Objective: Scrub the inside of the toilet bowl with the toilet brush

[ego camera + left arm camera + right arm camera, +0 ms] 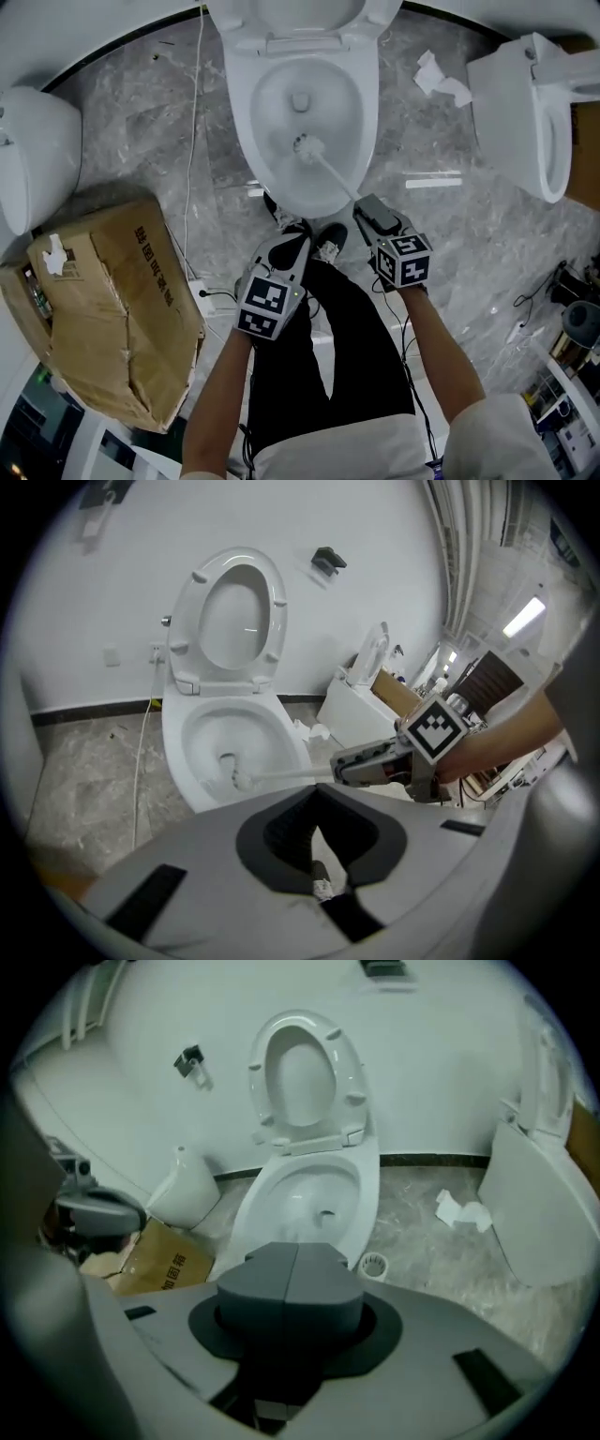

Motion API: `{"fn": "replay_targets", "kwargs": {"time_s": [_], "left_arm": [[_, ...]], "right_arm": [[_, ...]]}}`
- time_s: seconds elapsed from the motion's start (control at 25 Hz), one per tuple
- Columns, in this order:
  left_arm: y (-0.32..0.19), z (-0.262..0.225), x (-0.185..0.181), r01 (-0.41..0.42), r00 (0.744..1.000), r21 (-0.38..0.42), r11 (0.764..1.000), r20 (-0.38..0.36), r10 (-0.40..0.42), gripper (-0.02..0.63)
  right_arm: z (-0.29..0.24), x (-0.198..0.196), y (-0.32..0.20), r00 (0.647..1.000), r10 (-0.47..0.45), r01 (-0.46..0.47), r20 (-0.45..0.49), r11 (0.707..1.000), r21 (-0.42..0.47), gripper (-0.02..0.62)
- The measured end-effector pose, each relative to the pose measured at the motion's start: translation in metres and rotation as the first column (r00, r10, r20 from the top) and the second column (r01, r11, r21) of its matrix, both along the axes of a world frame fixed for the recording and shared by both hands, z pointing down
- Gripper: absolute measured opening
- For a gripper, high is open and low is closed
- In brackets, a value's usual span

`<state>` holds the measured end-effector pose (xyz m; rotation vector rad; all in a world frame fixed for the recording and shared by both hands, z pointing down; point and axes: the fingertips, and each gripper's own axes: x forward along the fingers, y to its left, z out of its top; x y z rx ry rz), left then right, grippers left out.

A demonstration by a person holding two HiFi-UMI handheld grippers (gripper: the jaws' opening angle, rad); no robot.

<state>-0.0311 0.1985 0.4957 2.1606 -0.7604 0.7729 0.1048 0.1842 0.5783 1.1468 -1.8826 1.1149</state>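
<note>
The white toilet bowl (pixel 281 56) stands open at the top centre, seat raised (pixel 234 611). Inside the bowl the toilet brush head (pixel 306 145) rests on the front wall below the drain. Its thin white handle (pixel 336 178) runs back to my right gripper (pixel 361 208), which is shut on the handle's end. The left gripper view shows the same grip (pixel 342 766) and the brush head (pixel 242 780). In the right gripper view the grey jaws (pixel 296 1255) meet and hide the handle. My left gripper (pixel 296 232) hovers before the bowl's front rim, shut and empty (pixel 317 794).
A crumpled cardboard box (pixel 103 309) lies on the floor at left, beside a white fixture (pixel 33 155). A second toilet (pixel 525 122) stands at right, with tissue (pixel 441 80) on the floor. A cable (pixel 192 141) runs along the bowl's left. A small white holder (pixel 373 1266) sits by the base.
</note>
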Motion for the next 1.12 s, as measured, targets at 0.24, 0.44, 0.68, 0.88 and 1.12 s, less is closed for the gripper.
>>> {"fn": "replay_targets", "kwargs": {"time_s": [0.24,0.44,0.68,0.88,1.12], "left_arm": [[-0.040,0.002,-0.014,-0.100,0.995,0.002,0.995,-0.003,0.100,0.029],[-0.062,0.018,-0.038,-0.128,0.991,-0.016,0.992,0.031,0.128,0.029],[-0.088,0.043,-0.044,-0.118,0.992,-0.054,0.992,0.027,0.120,0.029],[-0.117,0.042,-0.031,-0.098,0.994,-0.016,0.995,0.051,0.099,0.029],[-0.149,0.034,-0.041,0.062,0.997,-0.013,0.998,-0.038,-0.062,0.029]], "right_arm": [[0.040,-0.029,0.001,0.988,-0.149,0.146,-0.049,0.987,-0.071,0.181],[0.038,-0.048,-0.011,0.979,-0.178,0.168,-0.095,0.980,-0.108,0.183],[0.040,-0.062,-0.043,0.973,-0.219,0.204,-0.068,0.964,-0.172,0.183],[0.040,-0.063,-0.067,0.966,-0.254,0.241,-0.045,0.951,-0.192,0.184],[0.049,-0.064,-0.088,0.982,-0.185,0.189,0.038,0.960,-0.206,0.184]]}}
